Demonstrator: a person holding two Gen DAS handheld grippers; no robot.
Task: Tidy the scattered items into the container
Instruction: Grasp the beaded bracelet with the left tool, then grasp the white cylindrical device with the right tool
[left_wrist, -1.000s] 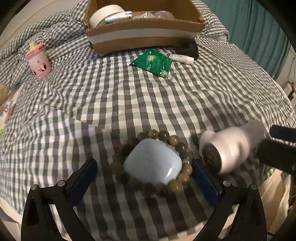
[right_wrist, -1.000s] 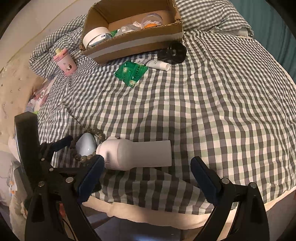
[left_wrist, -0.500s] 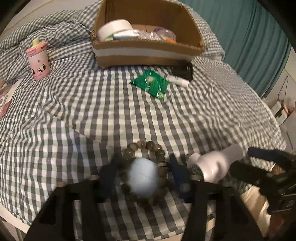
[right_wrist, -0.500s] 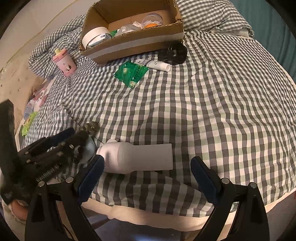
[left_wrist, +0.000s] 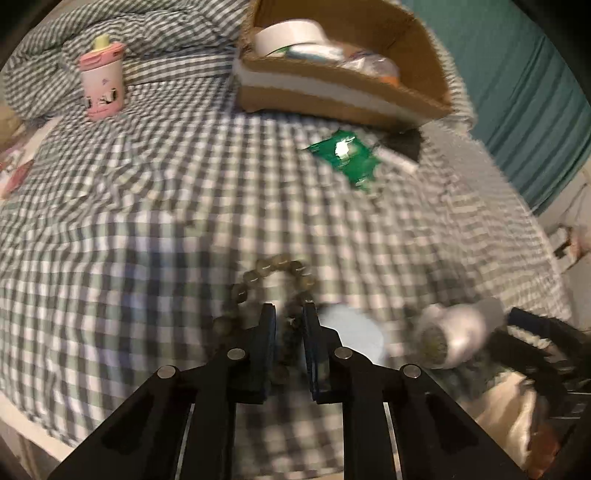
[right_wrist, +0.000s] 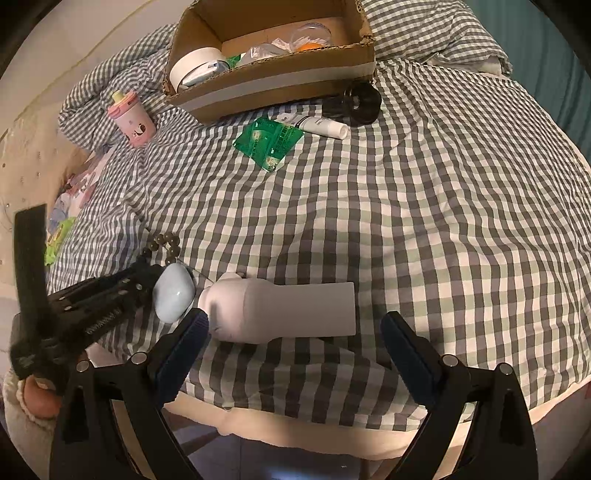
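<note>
My left gripper is closing its jaws on a brown bead bracelet, several beads pinched between the blue pads. The bracelet is stretched away from the pale blue earbud case, which lies just right of the fingers. In the right wrist view the left gripper sits beside that case. My right gripper stands open, its fingers astride a white bottle lying on its side. The cardboard box sits at the far end of the checked bedspread.
A green sachet, a white tube and a black round item lie before the box. A pink cup stands at the far left. The bed's near edge runs just below both grippers. Teal curtain on the right.
The left jaws went from wide open around the bracelet and case to nearly together on the bracelet's beads. The left gripper shifted left and the case now lies outside the bracelet. The right gripper kept still.
</note>
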